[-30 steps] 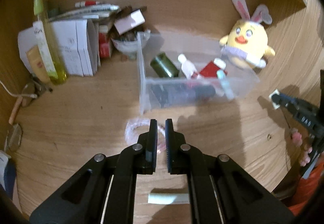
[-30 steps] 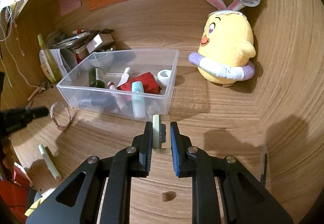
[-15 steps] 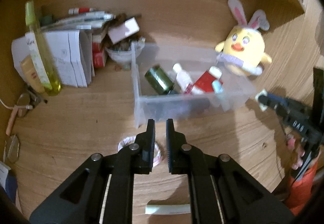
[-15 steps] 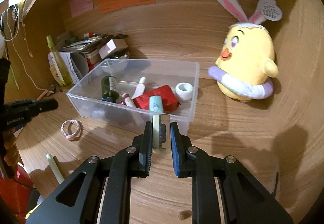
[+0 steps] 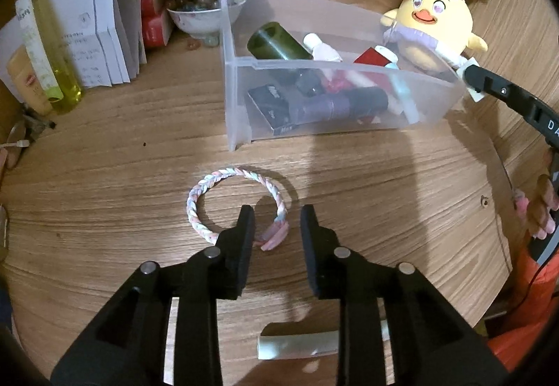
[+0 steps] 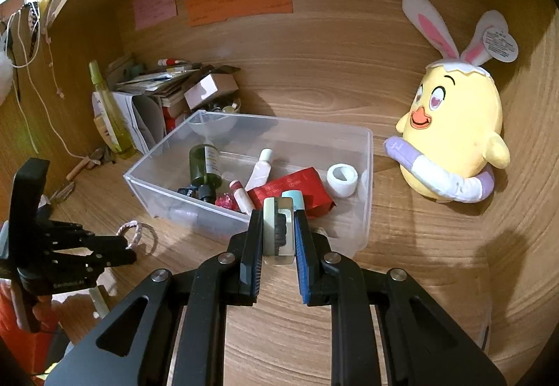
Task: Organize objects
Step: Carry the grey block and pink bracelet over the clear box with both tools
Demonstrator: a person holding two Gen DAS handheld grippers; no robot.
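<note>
left gripper [image 5: 274, 216] fingers opening, straddling braided bracelet [image 5: 223, 201] on worktop [image 5: 104, 183] | right gripper [image 6: 278, 213] fingers pinching small clear block [image 6: 278, 228] near clear plastic bin [image 6: 363, 183]

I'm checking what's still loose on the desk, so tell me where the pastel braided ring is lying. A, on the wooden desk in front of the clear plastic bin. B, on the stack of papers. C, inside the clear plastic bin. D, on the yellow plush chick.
A: the pastel braided ring lies flat on the wooden desk, on the near side of the clear plastic bin, just ahead of the left gripper.
</note>
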